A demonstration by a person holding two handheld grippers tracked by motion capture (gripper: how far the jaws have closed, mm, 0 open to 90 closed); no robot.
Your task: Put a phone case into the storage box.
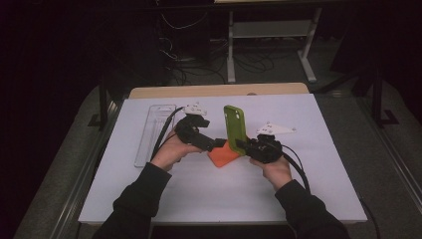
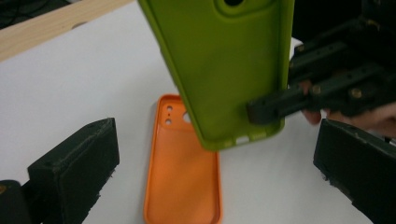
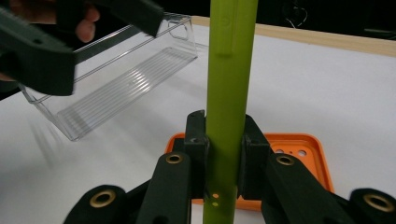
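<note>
Two cases are in play. High view: my right gripper clamps the green case upright by its lower edge, keeping it clear of the orange case lying below on the table. Left gripper view: my left gripper, jaws spread and empty, faces both cases. Right gripper view: green case rises edge-on between my pads; a clear tray lies beyond, left.

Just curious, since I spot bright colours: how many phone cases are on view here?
2. A green soft phone case stands upright, clamped in the right claw. An orange soft phone case lies flat on the white table below it.
</note>
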